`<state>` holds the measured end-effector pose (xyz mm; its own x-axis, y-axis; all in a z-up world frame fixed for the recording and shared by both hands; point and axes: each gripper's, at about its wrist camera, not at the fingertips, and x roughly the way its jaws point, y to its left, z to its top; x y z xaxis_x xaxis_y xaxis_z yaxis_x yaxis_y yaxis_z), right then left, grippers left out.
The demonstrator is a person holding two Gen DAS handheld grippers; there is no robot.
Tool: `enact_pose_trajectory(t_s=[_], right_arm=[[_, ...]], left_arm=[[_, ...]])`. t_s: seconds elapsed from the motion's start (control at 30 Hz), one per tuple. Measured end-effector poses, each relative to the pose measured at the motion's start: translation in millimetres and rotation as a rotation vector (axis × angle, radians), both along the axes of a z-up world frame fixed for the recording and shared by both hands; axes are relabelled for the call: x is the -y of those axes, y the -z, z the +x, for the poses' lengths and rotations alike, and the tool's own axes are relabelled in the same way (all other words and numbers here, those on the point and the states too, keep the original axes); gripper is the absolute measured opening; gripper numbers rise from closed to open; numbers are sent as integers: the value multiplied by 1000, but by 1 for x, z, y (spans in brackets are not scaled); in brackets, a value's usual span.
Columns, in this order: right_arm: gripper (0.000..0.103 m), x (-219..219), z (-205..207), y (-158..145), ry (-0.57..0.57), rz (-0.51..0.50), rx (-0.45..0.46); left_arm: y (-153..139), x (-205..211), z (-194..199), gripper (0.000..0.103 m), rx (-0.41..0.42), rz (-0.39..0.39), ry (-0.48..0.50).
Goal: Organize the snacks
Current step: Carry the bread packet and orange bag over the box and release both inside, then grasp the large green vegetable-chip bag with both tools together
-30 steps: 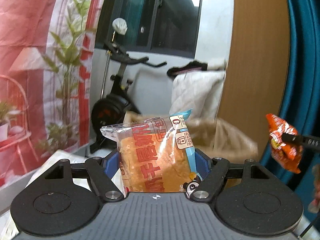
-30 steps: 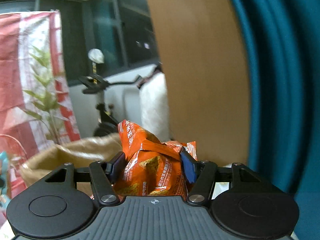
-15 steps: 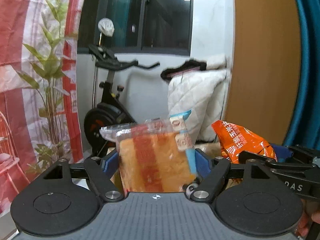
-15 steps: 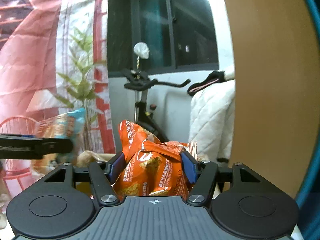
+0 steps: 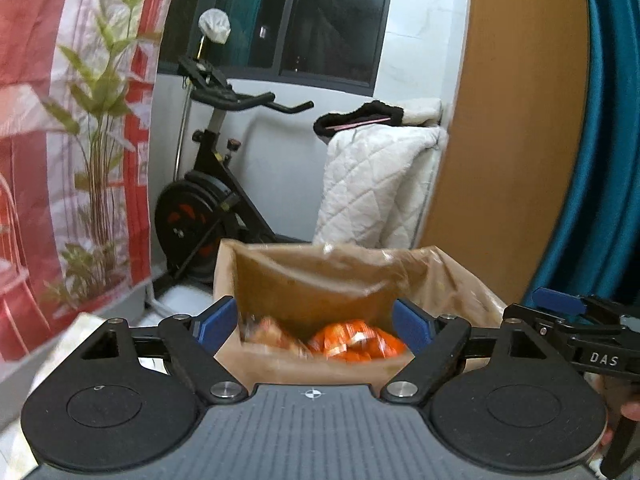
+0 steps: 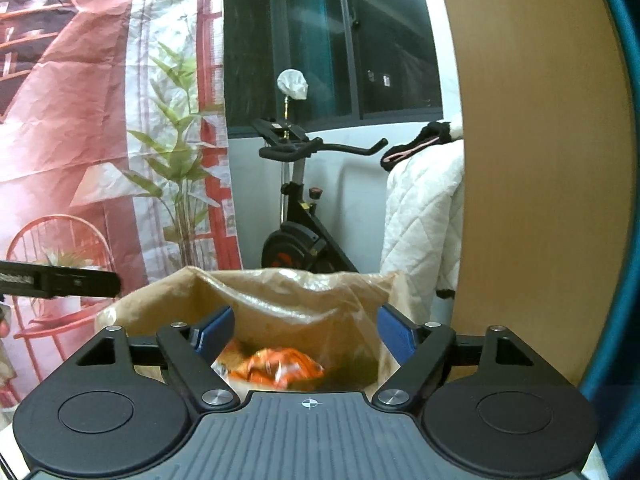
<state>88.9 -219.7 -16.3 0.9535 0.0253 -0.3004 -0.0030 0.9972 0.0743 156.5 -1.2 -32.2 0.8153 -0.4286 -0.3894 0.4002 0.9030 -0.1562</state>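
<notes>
Presently: left tongs [image 5: 316,322] and right tongs [image 6: 306,334], both wide and empty, poised over brown plastic-lined cardboard box [image 5: 320,276], lower centre, where blurred orange crinkled snack packets [image 5: 352,340] lie collected for tidy storage.

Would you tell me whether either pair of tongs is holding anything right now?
Nothing is held: the left tongs and right tongs are open, and the snack packets lie in the bag.
</notes>
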Motion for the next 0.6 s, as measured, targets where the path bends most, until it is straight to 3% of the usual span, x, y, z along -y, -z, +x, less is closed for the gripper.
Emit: enact_pose_trajectory(t_s=[0.23, 0.47, 0.6], right_arm=[[75, 12, -44, 31, -5, -21, -67], [75, 14, -74, 100, 0, 13, -230], [75, 12, -81, 133, -13, 48, -315]], left_arm=[[33, 6, -48, 83, -48, 14, 74], [91, 35, -67, 78, -202, 5, 175], [119, 59, -76, 78, -247, 26, 253]])
